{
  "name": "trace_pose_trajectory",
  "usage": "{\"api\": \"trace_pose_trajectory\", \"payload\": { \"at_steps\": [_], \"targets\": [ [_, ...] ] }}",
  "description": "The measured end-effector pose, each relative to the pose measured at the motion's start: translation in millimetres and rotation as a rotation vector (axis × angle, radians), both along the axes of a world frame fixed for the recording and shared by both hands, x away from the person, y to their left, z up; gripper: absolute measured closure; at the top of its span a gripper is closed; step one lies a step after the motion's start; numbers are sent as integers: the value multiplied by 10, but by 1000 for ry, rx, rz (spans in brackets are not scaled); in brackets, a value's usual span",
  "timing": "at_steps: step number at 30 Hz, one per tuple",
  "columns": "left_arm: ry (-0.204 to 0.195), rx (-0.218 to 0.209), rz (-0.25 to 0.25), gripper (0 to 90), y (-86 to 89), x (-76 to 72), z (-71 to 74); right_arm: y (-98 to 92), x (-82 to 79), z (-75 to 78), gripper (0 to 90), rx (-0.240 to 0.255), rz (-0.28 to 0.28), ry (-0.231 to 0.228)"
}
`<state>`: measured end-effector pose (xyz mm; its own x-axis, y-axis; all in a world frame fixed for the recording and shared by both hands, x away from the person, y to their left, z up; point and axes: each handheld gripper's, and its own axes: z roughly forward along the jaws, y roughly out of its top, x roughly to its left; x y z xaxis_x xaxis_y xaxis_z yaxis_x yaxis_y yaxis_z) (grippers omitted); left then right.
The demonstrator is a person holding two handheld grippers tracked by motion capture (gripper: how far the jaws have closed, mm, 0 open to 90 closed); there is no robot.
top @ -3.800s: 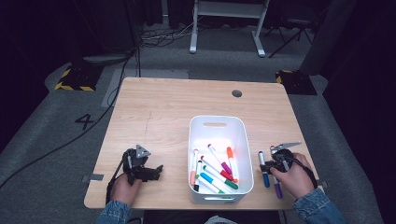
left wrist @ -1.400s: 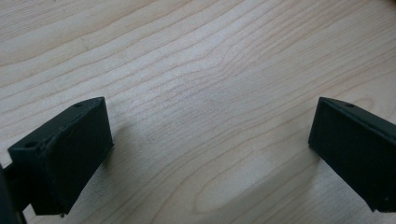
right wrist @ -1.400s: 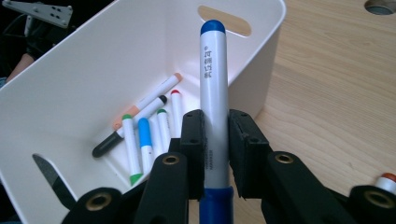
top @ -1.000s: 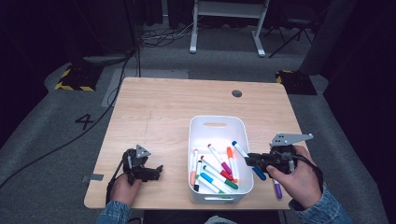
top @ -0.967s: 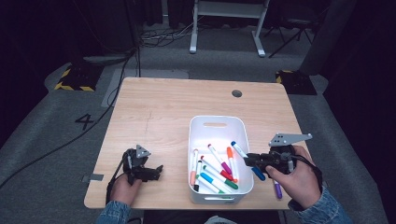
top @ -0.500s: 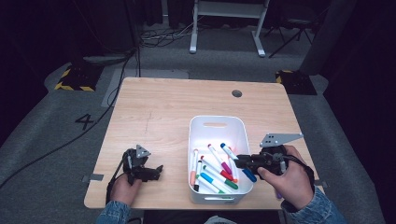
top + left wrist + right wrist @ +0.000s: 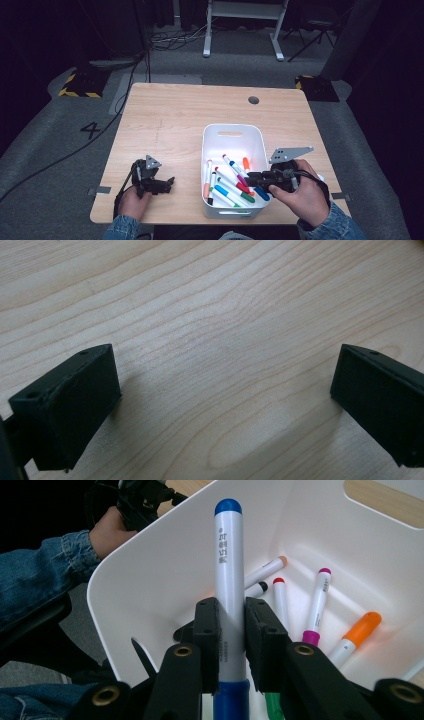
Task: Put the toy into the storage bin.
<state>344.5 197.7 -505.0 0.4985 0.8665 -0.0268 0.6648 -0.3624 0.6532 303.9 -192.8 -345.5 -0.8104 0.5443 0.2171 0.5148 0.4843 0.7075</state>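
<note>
A white bin point(image 7: 231, 131) on the wooden table holds several coloured markers. My right gripper point(image 7: 251, 178) reaches over the bin's right wall and is shut on a white marker with blue ends point(image 7: 235, 166). In the right gripper view that blue marker point(image 7: 230, 555) stands straight up between the pads of the right gripper point(image 7: 231, 630), above the bin's inner wall point(image 7: 165, 570). Below it lie an orange marker point(image 7: 357, 632) and a magenta one point(image 7: 317, 605). My left gripper point(image 7: 167, 184) rests open on the table left of the bin, and the left gripper view shows its jaws point(image 7: 225, 390) wide apart over bare wood.
A round cable hole point(image 7: 253, 100) sits near the table's far edge. The near table edge runs just below both hands. Grey floor with cables and a painted 4 point(image 7: 92, 130) lies to the left.
My right gripper has carried the blue marker leftwards, from the table right of the bin to above the bin's inside. The left gripper has stayed put.
</note>
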Motion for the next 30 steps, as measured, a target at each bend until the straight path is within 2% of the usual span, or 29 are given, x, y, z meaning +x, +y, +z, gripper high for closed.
{"api": "trace_pose_trajectory", "payload": {
  "at_steps": [11, 18, 19, 20, 21, 23, 25, 28, 29, 30],
  "targets": [
    [0, 0, 0, 0, 0, 0, 0, 81, 38, -108, 771, -63, 22, 44],
    [0, 0, 0, 0, 0, 0, 0, 139, 42, -154, 771, -113, 42, 48],
    [0, 0, 0, 0, 0, 0, 0, 151, 33, -157, 771, -120, 35, 62],
    [0, 0, 0, 0, 0, 0, 0, 157, 44, -170, 771, -133, 45, 48],
    [0, -1, 0, 0, 0, 0, 0, 171, 35, -171, 771, -139, 38, 65],
    [0, 0, 0, 0, 0, 0, 0, 193, 40, -190, 771, -152, 51, 57],
    [0, -1, 0, 0, 0, 0, 0, 218, 30, -201, 770, -176, 51, 71],
    [0, 0, 0, 0, 0, 0, 0, 248, 37, -225, 770, -196, 69, 52],
    [0, 0, 0, 0, 0, 0, 0, 255, 30, -221, 770, -209, 63, 65],
    [0, 0, 0, 0, 0, 0, 0, 262, 38, -229, 770, -214, 72, 52]
  ]
}}
